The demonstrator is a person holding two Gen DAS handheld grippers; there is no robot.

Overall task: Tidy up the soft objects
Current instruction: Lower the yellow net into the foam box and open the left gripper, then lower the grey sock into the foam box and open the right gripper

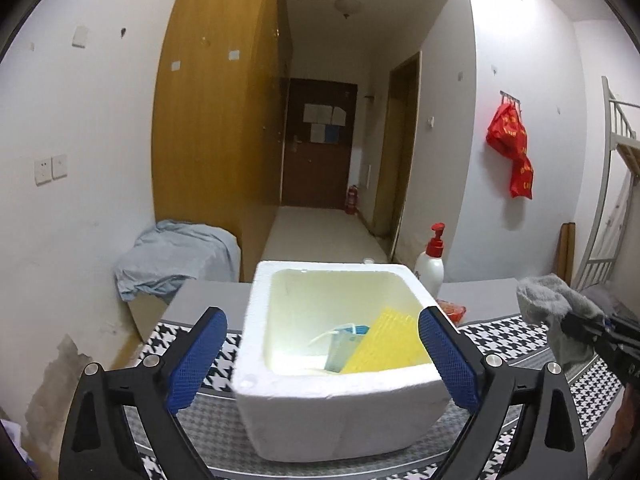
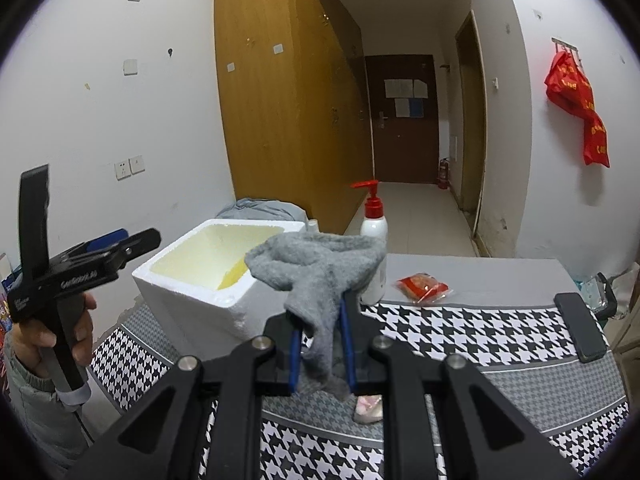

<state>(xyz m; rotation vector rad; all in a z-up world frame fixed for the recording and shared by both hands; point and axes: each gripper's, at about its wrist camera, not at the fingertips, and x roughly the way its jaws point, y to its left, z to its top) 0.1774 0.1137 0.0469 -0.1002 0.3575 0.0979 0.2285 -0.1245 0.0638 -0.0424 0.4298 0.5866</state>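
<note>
A white foam box [image 1: 332,412] stands on the houndstooth cloth, and in the left wrist view my left gripper [image 1: 323,320] straddles its near side. The jaws stand wide and open, with nothing pressed between the blue pads [image 1: 192,360]. Inside the box lie a yellow ribbed cloth [image 1: 388,344] and a pale blue packet [image 1: 344,346]. My right gripper [image 2: 322,320] is shut on a grey fluffy sock [image 2: 316,268], which droops over and between its fingers, to the right of the foam box [image 2: 192,304]. The grey sock [image 1: 548,300] also shows at the right edge of the left wrist view.
A white pump bottle [image 2: 374,232] with a red top stands behind the sock. A red snack packet [image 2: 424,286] lies on the grey tabletop, a black phone [image 2: 580,328] at the right, a pink item [image 2: 368,404] under my right gripper. A hand [image 2: 36,336] holds the left gripper [image 2: 120,244].
</note>
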